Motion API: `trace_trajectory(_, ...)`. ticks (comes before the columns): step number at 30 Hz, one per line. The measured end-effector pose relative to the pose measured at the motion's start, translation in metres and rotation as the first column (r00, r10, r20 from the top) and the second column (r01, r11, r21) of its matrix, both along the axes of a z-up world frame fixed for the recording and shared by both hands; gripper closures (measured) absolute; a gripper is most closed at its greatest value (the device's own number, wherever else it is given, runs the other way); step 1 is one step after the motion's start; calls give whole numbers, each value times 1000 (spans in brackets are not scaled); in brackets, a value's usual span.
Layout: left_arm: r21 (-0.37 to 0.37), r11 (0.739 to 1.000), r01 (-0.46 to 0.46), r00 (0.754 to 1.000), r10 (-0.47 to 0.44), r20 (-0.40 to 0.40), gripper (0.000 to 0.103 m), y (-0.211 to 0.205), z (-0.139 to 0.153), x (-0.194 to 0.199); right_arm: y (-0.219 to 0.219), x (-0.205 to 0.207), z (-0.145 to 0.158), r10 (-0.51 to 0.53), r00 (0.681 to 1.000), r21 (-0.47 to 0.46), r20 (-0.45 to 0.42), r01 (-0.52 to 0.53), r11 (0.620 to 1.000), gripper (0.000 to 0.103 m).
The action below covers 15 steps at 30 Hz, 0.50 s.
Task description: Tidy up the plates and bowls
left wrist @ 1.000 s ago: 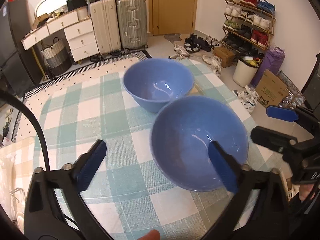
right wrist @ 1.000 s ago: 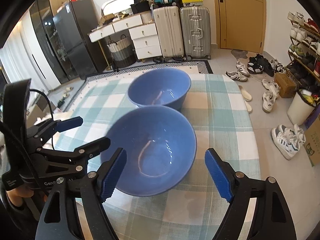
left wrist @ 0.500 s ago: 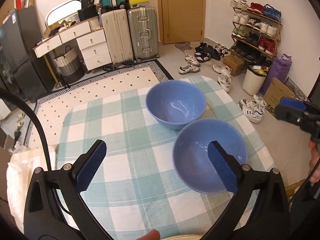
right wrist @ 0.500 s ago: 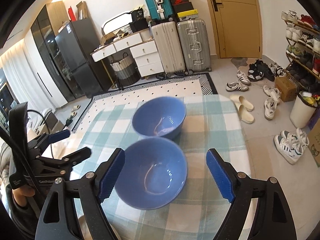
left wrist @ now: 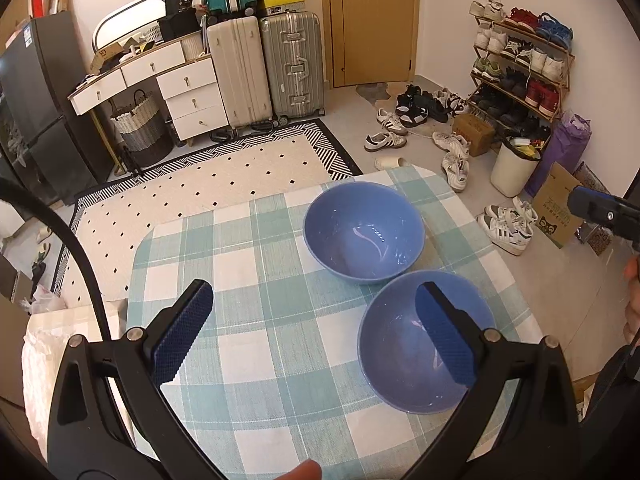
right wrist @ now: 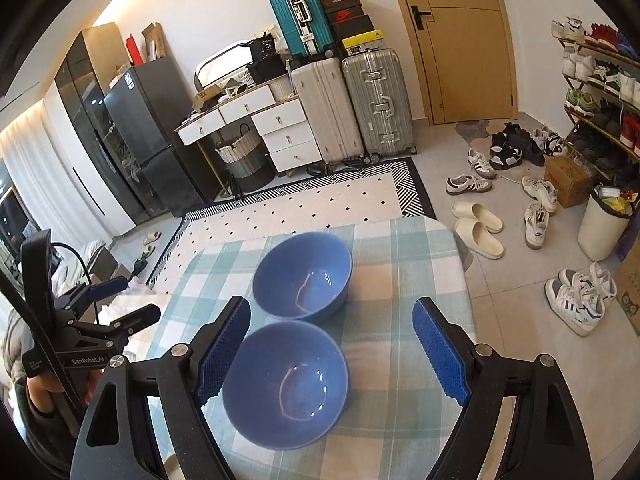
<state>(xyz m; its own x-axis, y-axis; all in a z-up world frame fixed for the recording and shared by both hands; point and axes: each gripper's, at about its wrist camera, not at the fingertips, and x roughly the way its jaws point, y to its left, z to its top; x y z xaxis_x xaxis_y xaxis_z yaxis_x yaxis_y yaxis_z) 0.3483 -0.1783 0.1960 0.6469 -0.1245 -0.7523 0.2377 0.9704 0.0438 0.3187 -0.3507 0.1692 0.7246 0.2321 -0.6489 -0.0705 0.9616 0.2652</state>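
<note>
Two empty blue bowls stand side by side on the green-and-white checked table (left wrist: 240, 256). The far bowl (left wrist: 364, 232) (right wrist: 304, 276) almost touches the near bowl (left wrist: 404, 360) (right wrist: 288, 384). My left gripper (left wrist: 312, 296) hovers high above the cloth, open and empty, and its right finger overlaps the near bowl in the picture. My right gripper (right wrist: 330, 312) is open and empty too, held well above the near bowl. In the right wrist view the left gripper (right wrist: 134, 298) shows at the left edge, held by a hand.
The table's far edge drops to a patterned rug (left wrist: 224, 176). Beyond it stand suitcases (left wrist: 264, 68), white drawers (left wrist: 188, 96) and a door. Shoes (right wrist: 476, 232), a bin (left wrist: 512, 168) and a shoe rack (left wrist: 520, 68) fill the floor on the right. A white bag (left wrist: 44, 344) lies left of the table.
Both grippers have risen and drawn back from the bowls, which now look smaller and lower in both views. The bowls have stayed where they were. Both grippers stay open.
</note>
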Motion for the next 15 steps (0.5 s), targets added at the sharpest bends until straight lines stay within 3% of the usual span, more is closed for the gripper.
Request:
trace_trajectory(6, -16, 1000, -8, 999, 7, -42, 2, 2, -4, 26, 2, 31, -6, 23, 999, 2, -39, -23, 1000, 18)
trace_trajectory(15, -54, 998, -26, 994, 20, -107, 3, 2, -32, 69, 21, 77, -41, 62, 991, 6, -116, -62, 998, 18)
